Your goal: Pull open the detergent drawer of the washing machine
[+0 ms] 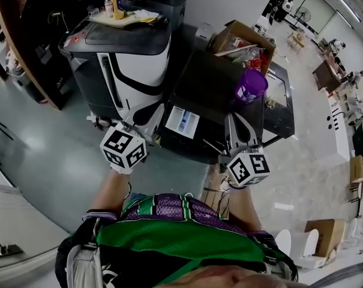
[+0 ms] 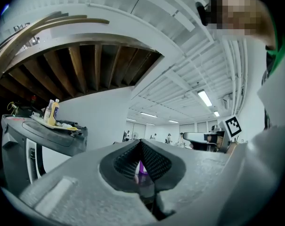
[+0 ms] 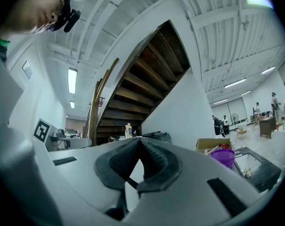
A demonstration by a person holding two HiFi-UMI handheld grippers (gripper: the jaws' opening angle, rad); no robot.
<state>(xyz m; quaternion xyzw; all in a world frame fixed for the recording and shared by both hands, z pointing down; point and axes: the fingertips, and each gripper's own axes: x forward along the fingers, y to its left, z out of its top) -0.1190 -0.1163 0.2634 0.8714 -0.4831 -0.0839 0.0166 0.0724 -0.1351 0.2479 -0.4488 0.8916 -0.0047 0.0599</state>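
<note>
In the head view, the washing machine (image 1: 130,71) is a white and dark grey unit at the upper left, with a tray of bottles (image 1: 115,5) on its top. I cannot make out its detergent drawer. My left gripper (image 1: 149,119) is held in front of the machine's lower right corner, shut with nothing between its pads (image 2: 151,161). In the left gripper view the machine (image 2: 36,147) lies off to the left. My right gripper (image 1: 239,120) hovers before a black cabinet (image 1: 211,89), apart from the washer. Its pads (image 3: 154,161) meet at the tip and hold nothing.
A purple tub (image 1: 251,86) stands on the black cabinet, with an open cardboard box (image 1: 241,38) of clutter behind it. A wooden staircase (image 3: 147,79) rises behind the machines. Grey floor lies to the left and a pale floor with more boxes (image 1: 324,236) to the right.
</note>
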